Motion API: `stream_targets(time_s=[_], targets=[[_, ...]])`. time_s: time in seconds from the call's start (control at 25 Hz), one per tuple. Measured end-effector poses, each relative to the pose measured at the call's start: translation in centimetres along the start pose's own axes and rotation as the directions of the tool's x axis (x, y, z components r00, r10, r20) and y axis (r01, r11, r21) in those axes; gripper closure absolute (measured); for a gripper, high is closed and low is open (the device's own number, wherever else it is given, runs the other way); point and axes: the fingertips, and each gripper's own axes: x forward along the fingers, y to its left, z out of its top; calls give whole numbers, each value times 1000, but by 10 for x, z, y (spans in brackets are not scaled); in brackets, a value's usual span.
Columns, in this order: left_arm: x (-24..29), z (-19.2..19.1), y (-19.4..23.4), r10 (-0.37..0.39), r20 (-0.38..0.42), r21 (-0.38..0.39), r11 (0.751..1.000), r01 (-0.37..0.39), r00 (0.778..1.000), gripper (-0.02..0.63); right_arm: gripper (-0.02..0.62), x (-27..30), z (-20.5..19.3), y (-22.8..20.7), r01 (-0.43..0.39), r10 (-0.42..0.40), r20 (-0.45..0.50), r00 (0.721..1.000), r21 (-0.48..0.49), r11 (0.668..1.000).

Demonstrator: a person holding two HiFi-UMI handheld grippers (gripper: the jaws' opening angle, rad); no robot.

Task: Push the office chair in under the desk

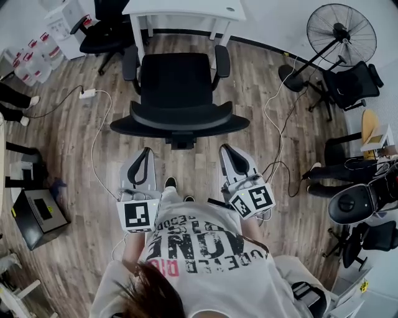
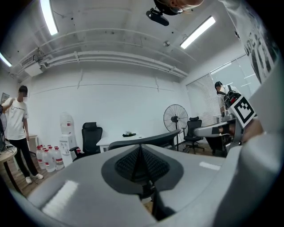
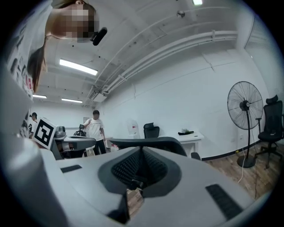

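The left hand-held gripper [image 1: 145, 154] and the right hand-held gripper [image 1: 226, 151] were held shut and empty, just short of the curved backrest of the black padded office chair [image 1: 177, 93]. The chair was parked facing the white table [image 1: 183, 12], its seat not yet under. An even push on both sides of the backrest was judged best, so it rolled straight. White cables [image 1: 99, 133] were trailed alongside and a black pedestal fan [image 1: 341, 31] was set well right; nothing was seen between chair and table.

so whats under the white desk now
Only its legs and wood floor show under the white desk; the office chair stands in front of it, not under. The desk itself hides the rest.
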Motion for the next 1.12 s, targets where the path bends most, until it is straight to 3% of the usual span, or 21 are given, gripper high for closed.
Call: stream_targets(time_s=[0.16, 0.68, 0.96, 1.12], targets=[[22, 10, 27, -32, 19, 38, 999, 32, 999, 589, 570, 26, 12, -7, 36, -36, 20, 999, -11, 999], [46, -3, 62, -81, -26, -16, 997, 81, 996, 589, 571, 42, 11, -24, 175, -174, 29, 984, -24, 984], [44, -4, 64, -68, -32, -18, 998, 68, 997, 589, 571, 40, 10, -28, 177, -176, 17, 984, -29, 984], [44, 1, 63, -53, -6, 18, 998, 53, 999, 589, 571, 38, 11, -40, 185, -185, 9, 983, -13, 983]])
